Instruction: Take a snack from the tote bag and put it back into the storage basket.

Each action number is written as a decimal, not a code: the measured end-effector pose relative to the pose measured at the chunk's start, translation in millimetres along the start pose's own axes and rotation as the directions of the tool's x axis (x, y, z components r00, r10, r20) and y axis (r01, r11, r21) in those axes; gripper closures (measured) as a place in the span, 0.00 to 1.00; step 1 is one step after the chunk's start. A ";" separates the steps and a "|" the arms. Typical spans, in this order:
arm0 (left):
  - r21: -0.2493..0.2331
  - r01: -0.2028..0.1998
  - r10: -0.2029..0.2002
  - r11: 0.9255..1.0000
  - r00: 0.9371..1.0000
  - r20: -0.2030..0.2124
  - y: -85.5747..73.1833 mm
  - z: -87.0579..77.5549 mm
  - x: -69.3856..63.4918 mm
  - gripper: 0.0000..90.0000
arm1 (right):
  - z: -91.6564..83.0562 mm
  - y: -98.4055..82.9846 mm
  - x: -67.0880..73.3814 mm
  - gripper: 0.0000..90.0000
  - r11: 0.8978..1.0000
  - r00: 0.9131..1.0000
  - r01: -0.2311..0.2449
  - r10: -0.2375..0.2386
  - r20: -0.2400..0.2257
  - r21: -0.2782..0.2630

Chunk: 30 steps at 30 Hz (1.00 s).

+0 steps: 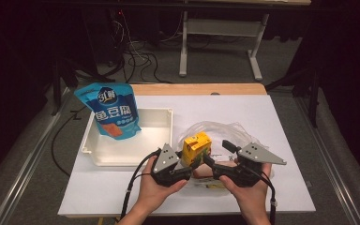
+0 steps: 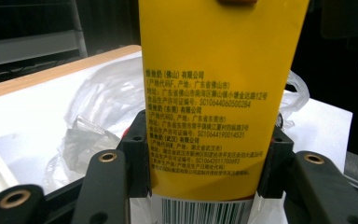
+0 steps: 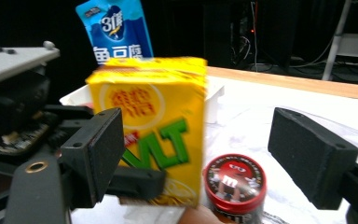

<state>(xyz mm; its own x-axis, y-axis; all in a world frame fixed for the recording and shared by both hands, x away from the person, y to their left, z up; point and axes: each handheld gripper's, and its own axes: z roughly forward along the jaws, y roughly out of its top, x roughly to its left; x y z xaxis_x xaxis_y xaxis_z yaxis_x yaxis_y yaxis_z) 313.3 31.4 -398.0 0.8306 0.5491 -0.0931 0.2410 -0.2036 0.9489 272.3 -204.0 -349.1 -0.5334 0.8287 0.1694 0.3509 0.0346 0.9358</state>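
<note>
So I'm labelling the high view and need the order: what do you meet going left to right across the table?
Blue snack pouch → white tray → left hand-held gripper → yellow drink carton → right hand-held gripper.

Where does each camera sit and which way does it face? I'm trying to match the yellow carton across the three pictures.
High view: above the person's side, looking forward and down on the table; both hands, the left gripper and right gripper enter from below.
Left gripper view: rides the left gripper, looking along its jaws, clamped on the yellow carton.
Right gripper view: rides the right gripper, jaws open, facing the carton's front, a red tin and the blue pouch.
All three show the carton.
</note>
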 end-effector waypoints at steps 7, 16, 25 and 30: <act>-0.016 0.003 -0.003 1.000 1.000 -0.005 3.7 -8.5 7.2 0.56 | 2.7 -7.4 -14.8 0.22 1.000 0.999 -0.019 0.018 0.034 0.023; -0.035 0.015 -0.016 0.999 1.000 -0.025 7.1 -17.9 17.4 0.56 | 7.2 -17.3 -27.5 0.25 0.998 0.998 -0.029 0.026 0.060 0.048; -0.057 0.039 -0.043 0.998 0.997 -0.063 9.2 -31.2 33.9 0.56 | 10.1 -23.1 -35.4 0.26 0.997 0.996 -0.034 0.029 0.080 0.063; -0.061 0.044 -0.049 0.997 0.995 -0.082 8.2 -35.6 40.5 0.56 | 11.2 -26.3 -38.9 0.26 0.997 0.995 -0.039 0.032 0.094 0.070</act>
<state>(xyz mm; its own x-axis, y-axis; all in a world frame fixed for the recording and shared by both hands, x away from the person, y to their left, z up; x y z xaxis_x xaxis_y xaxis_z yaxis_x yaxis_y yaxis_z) 331.1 80.8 -383.3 0.7737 0.6231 -0.1147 0.2465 -0.1293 0.9605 292.4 -230.9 -383.8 -0.4471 0.8783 0.1697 0.4245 0.0414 0.9045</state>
